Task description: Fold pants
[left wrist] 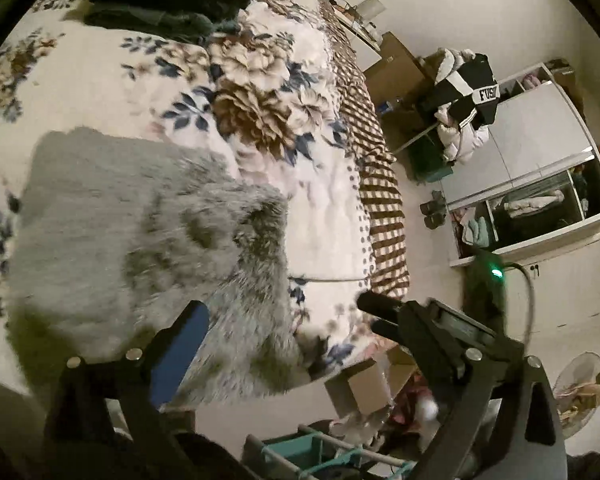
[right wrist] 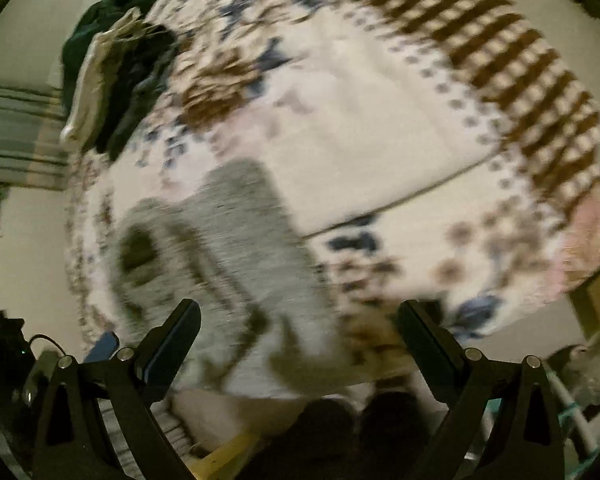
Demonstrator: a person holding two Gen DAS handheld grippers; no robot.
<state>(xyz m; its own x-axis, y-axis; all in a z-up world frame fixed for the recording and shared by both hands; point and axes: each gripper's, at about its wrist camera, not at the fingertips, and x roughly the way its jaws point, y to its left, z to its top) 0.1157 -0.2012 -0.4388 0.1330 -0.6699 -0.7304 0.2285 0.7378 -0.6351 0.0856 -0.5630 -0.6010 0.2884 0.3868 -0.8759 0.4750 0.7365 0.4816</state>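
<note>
Pants: grey fuzzy pants [left wrist: 140, 240] lie folded on the bed [left wrist: 324, 216], on its floral cover, near the bed's near edge.
Long axis: in the left wrist view the folded bundle runs from the bed's near edge, by the gripper, up toward the stack of folded clothes [left wrist: 172, 0] at the far end of the bed; in the right wrist view the pants [right wrist: 236, 264] show as a long slanted strip, too blurred to tell which end is the waist.
Left gripper: the left gripper [left wrist: 296, 316] is released, its jaws spread wide with nothing between them; one finger hangs over the pants' near end, the other stands past the bed's edge.
Left pose: it points steeply down at the bed.
Right gripper: the right gripper [right wrist: 300, 320] is released too, jaws wide apart, nothing pinched.
Right pose: it tilts down over the bed's near edge, above the pants' near end.
Stack: dark and pale folded clothes, well apart from the pants.
</note>
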